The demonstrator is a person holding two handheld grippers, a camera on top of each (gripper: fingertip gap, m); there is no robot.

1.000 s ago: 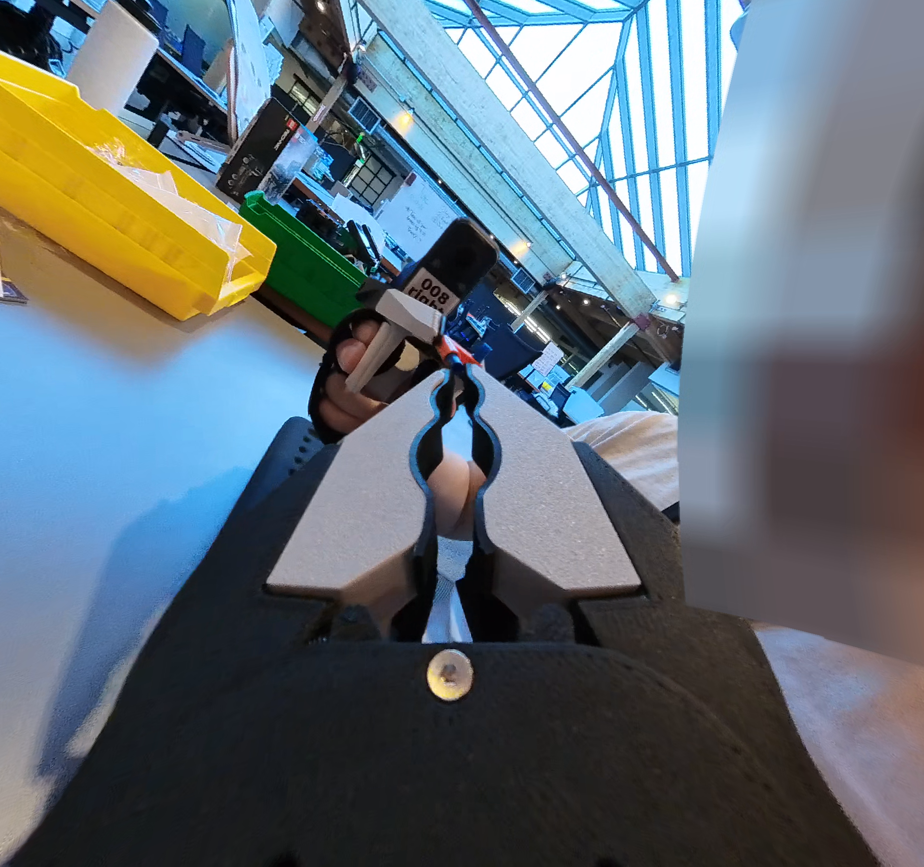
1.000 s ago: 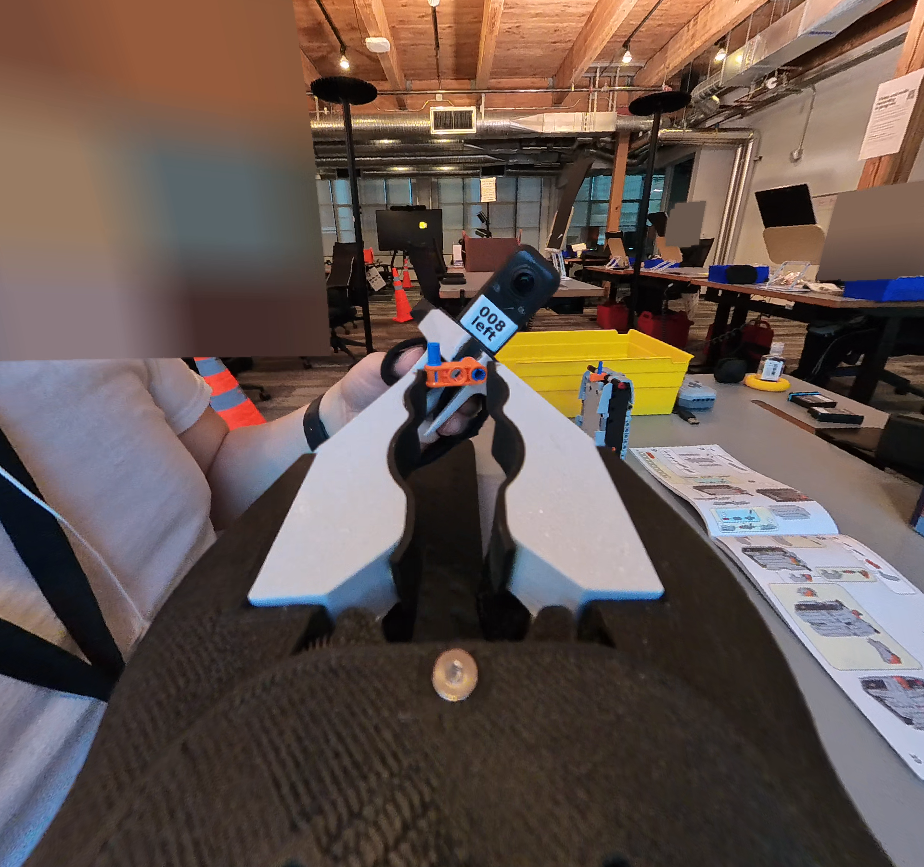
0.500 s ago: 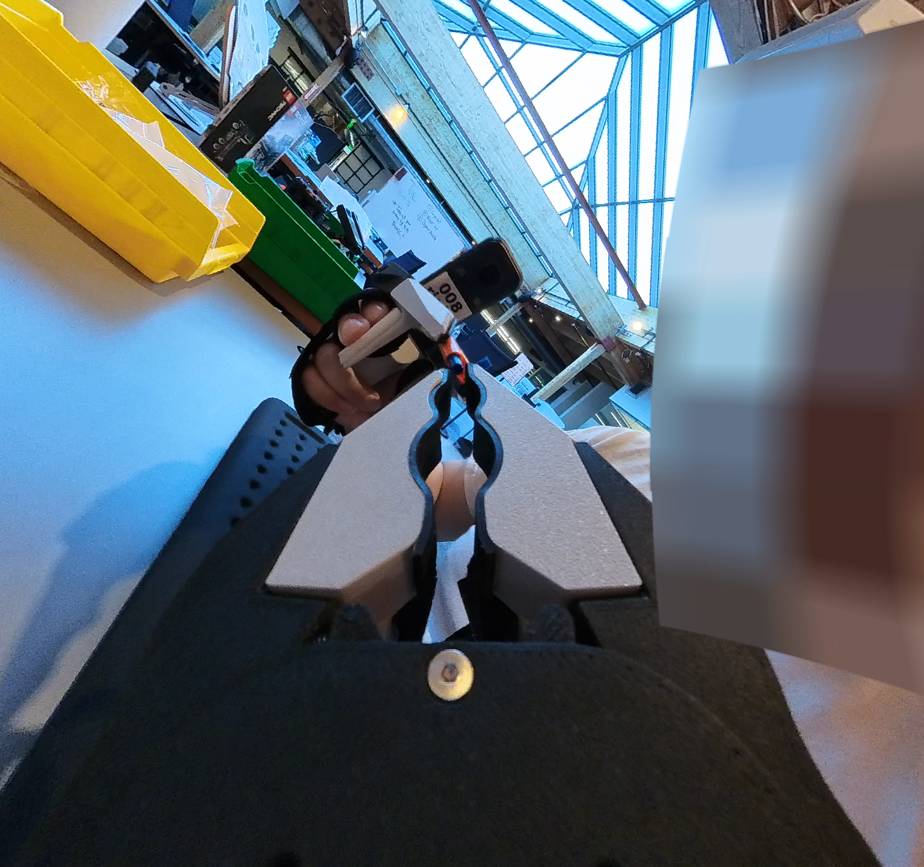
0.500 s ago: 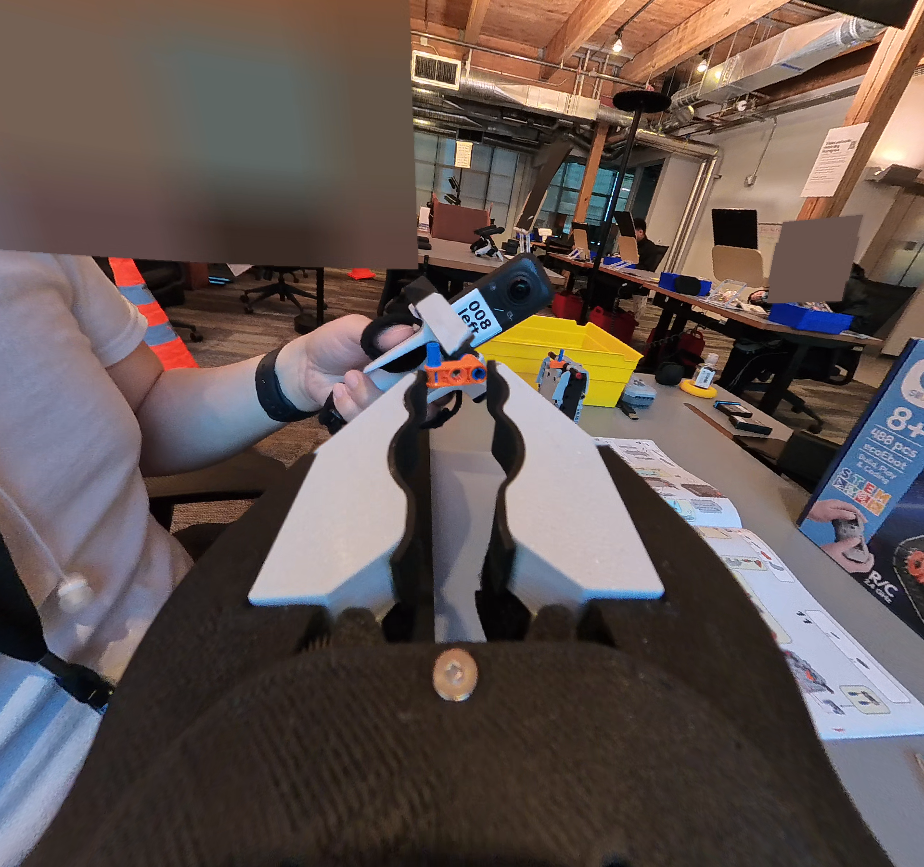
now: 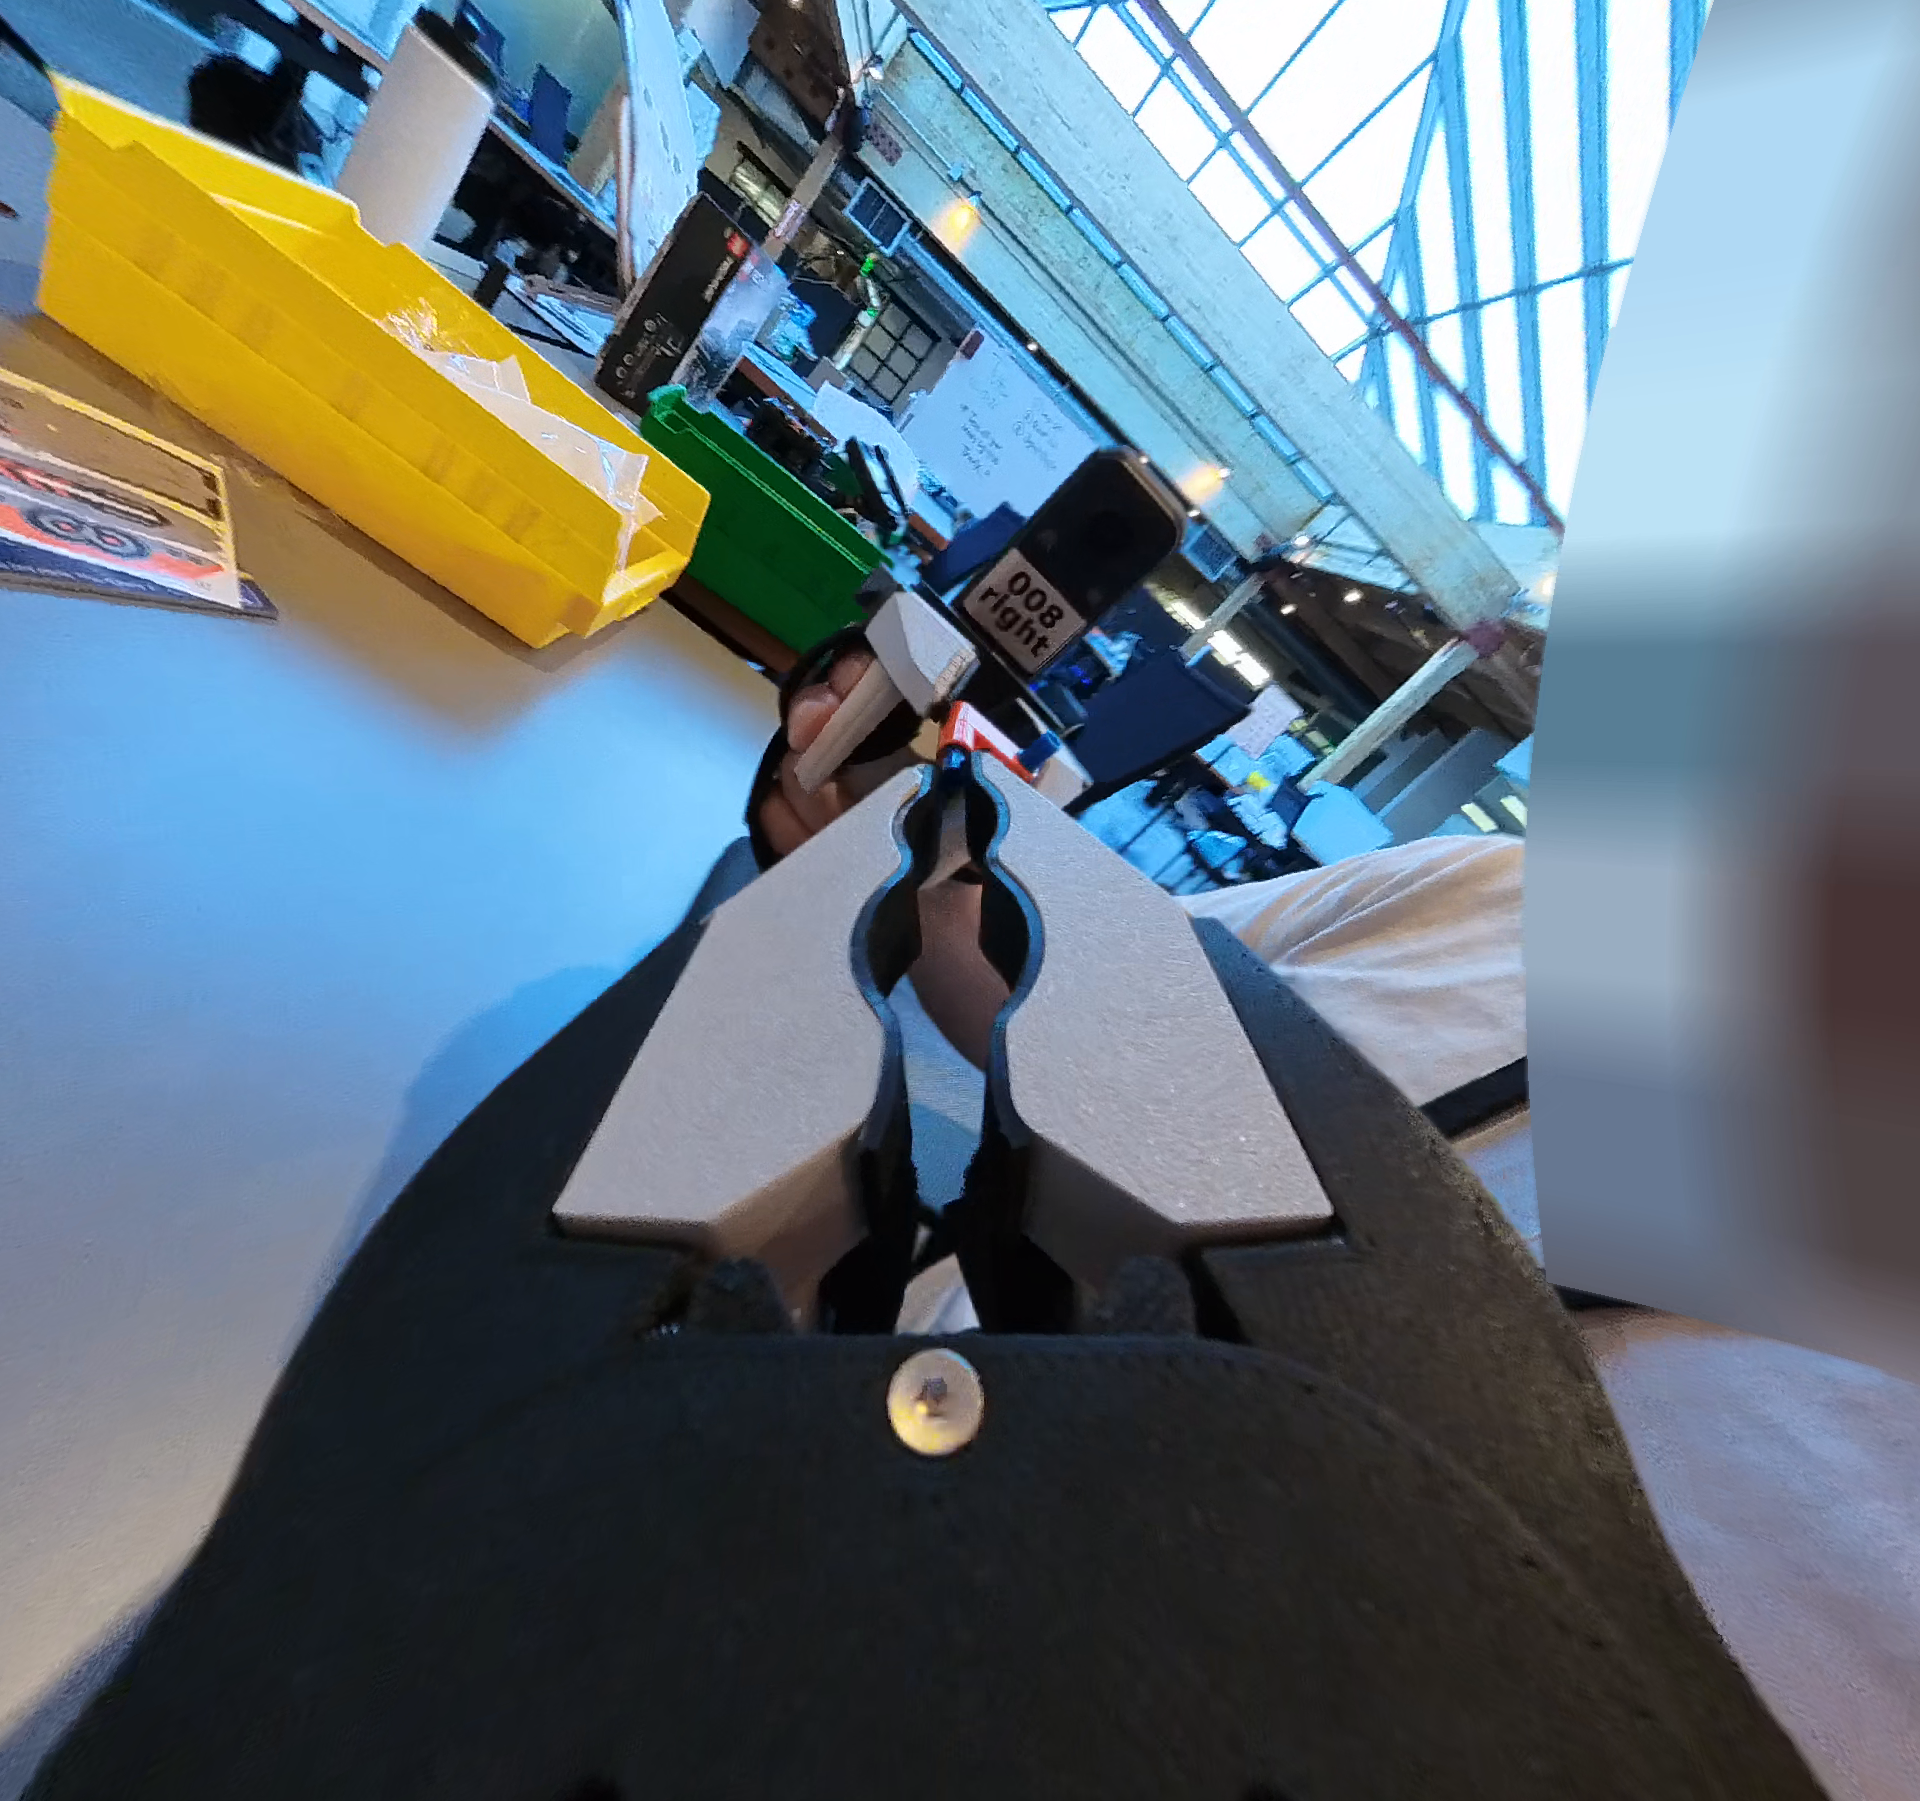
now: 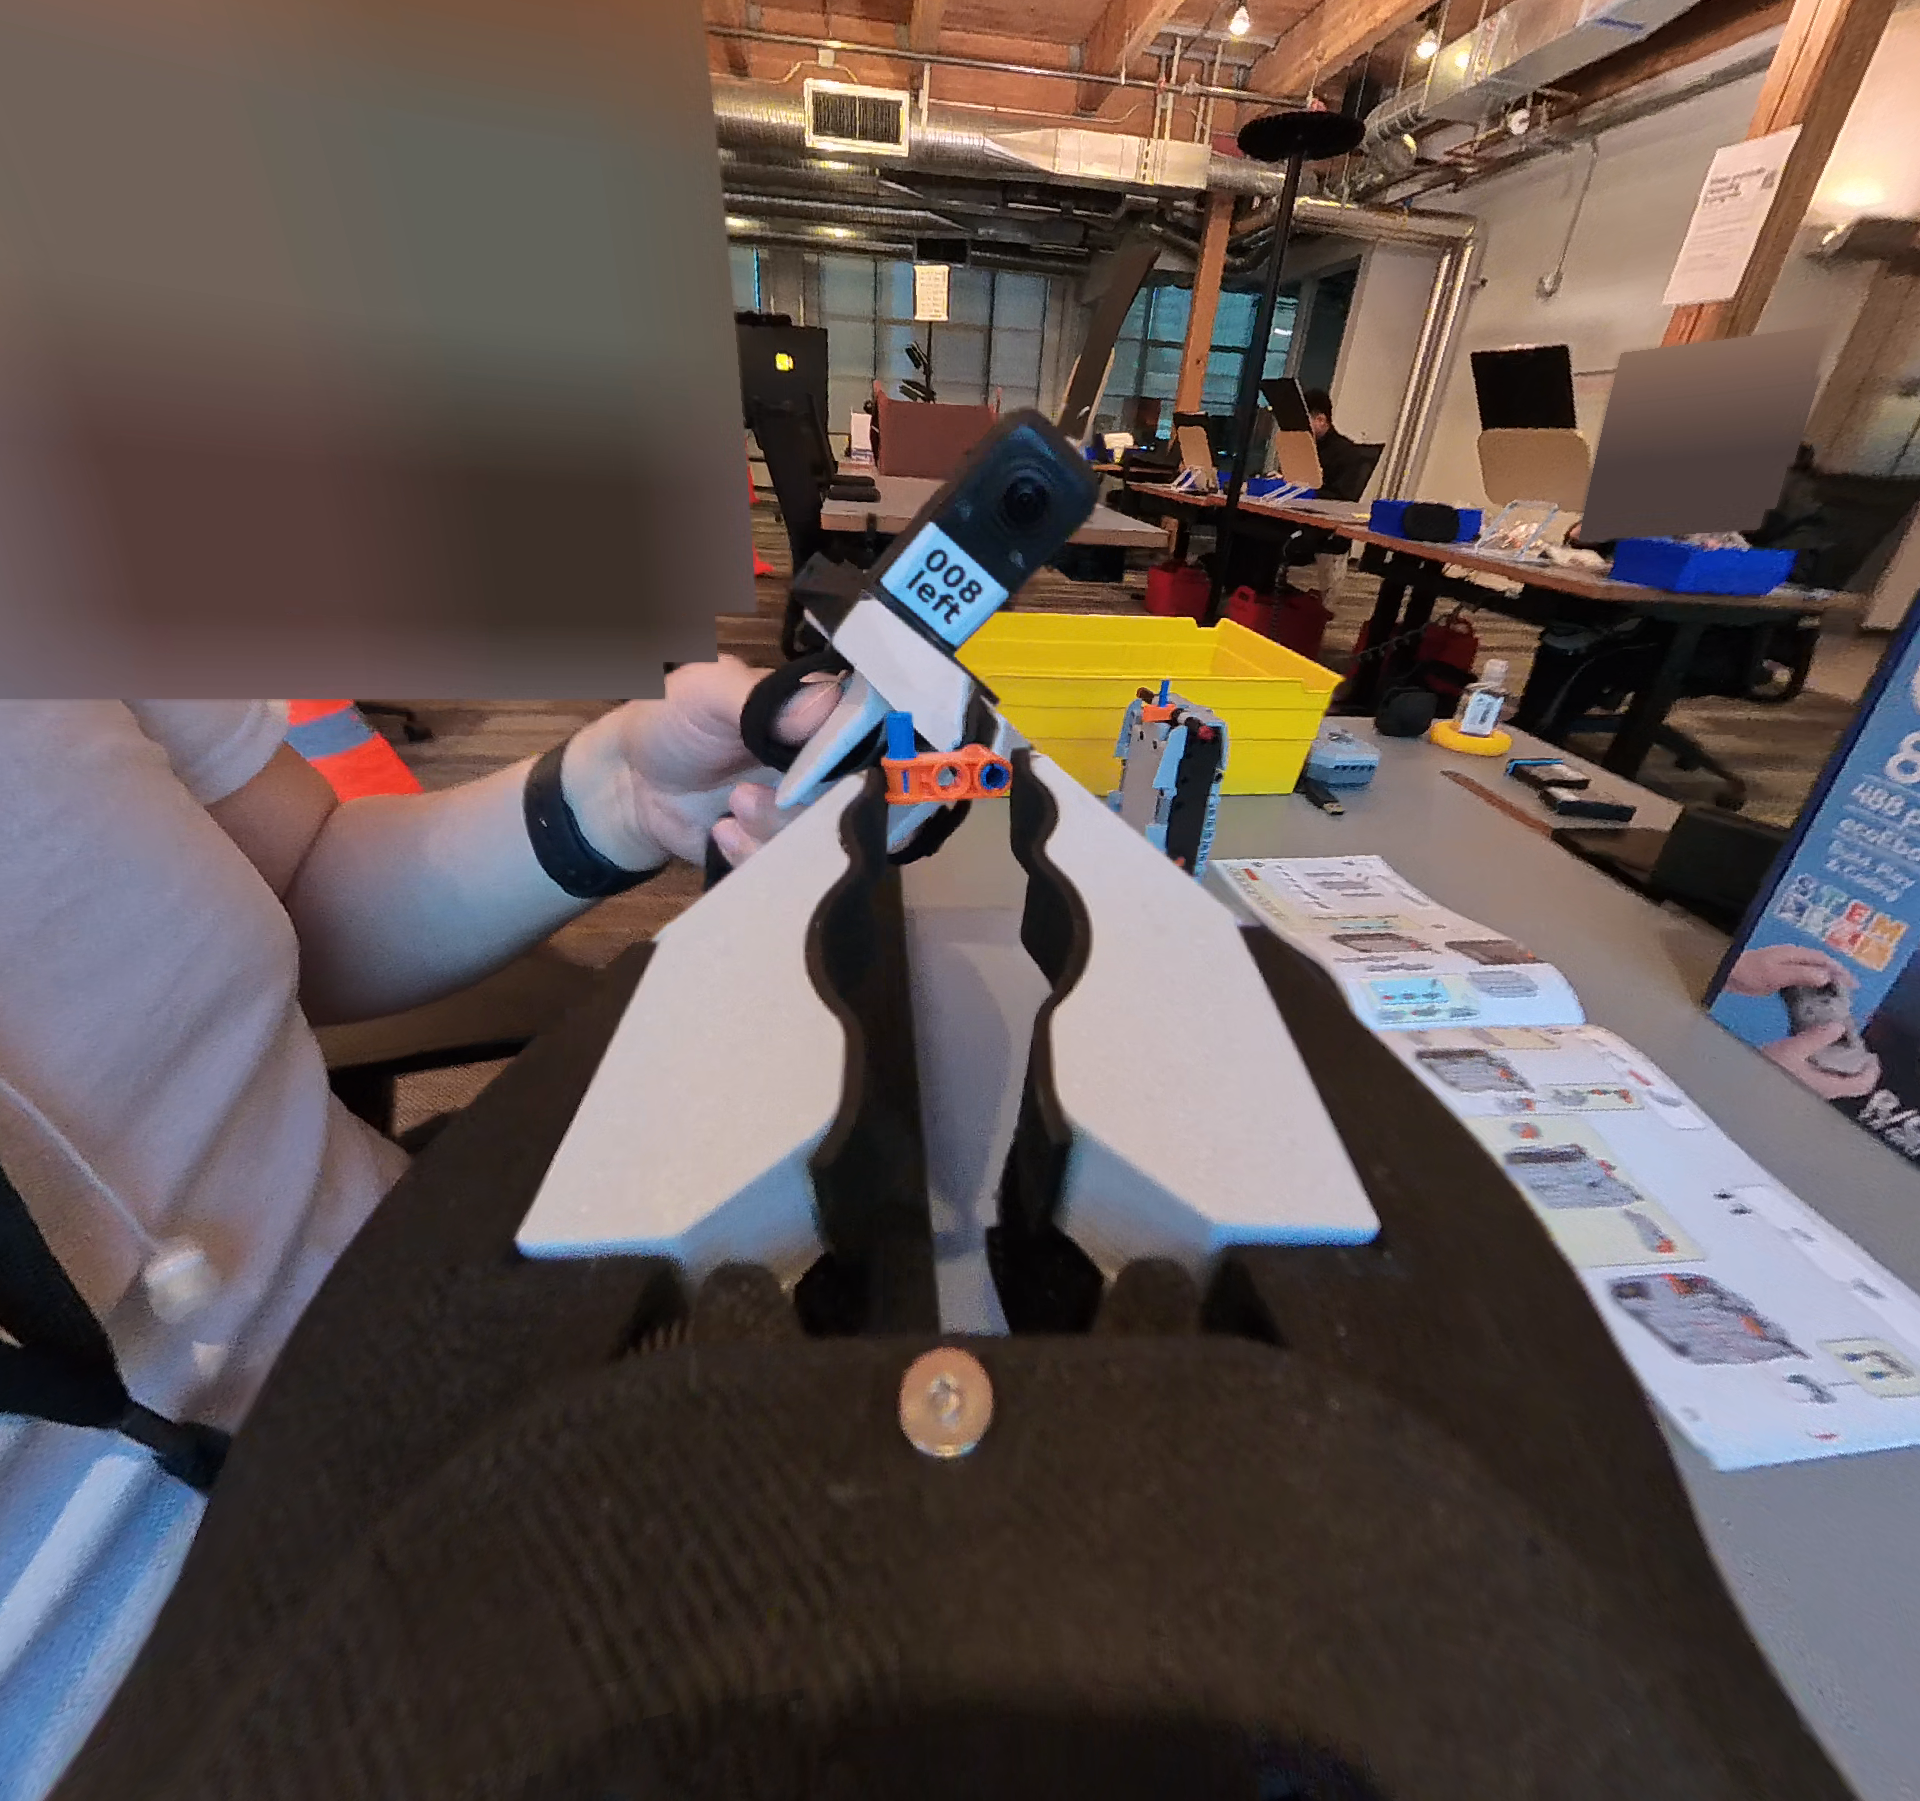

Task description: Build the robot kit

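Two claws meet tip to tip at frame centre, above table (image 6: 1538, 847). Right claw (image 6: 948, 780) clamped across orange beam (image 6: 935, 777). Left claw (image 5: 951, 783) nearly together, pinching blue pin (image 5: 953, 764) standing in beam's end. Part-built grey model (image 6: 1174, 775), yellow bin (image 6: 1143, 671), instruction booklet (image 6: 1558, 1128) right of centre.

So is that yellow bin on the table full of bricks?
No, the yellow bin holds only clear plastic bags near its rim.

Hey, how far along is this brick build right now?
Done: a small partly built model stands on the table by the yellow bin. In hand: the right gripper pinches an orange beam, and the left gripper is shut on a blue pin in it. Left: that piece is not yet on the model, and the open booklet shows several pictured steps.
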